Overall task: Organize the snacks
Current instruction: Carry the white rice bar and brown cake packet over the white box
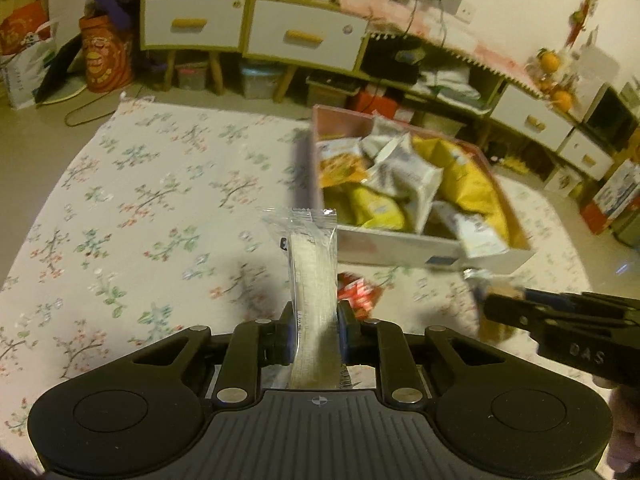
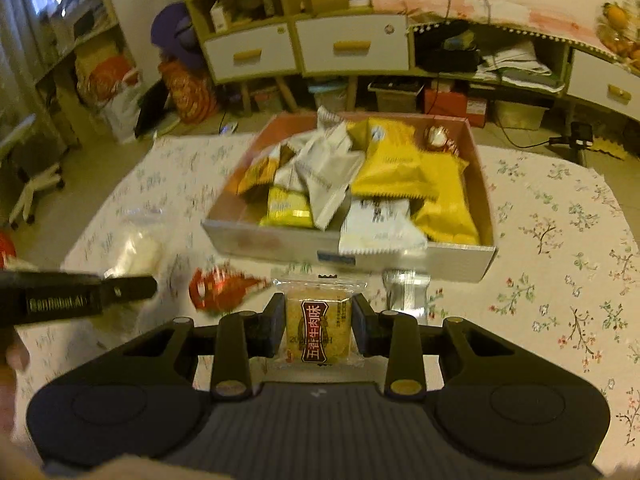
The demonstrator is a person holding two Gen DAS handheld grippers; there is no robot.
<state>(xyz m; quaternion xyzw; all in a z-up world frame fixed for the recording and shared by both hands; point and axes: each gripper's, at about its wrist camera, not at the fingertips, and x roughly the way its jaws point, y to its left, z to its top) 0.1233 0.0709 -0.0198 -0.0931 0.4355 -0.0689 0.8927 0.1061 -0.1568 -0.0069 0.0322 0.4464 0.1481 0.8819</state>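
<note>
Floral-clothed counter (image 2: 560, 240) is seen under a crowded snack box (image 2: 486, 258); the clear wafer packet (image 1: 314, 264) is pinched by the left claw (image 1: 314, 332), the beef-jerky packet (image 2: 319, 326) by the right claw (image 2: 319, 320). Overflow is risked (box nearly full), so dropped packets could slide out.

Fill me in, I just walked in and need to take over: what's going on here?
A person is sorting snacks with two handheld grippers. The left gripper is shut on a long clear packet; the right gripper is shut on a square brown snack. The box already holds many packets. A red packet lies on the floral cloth.
</note>
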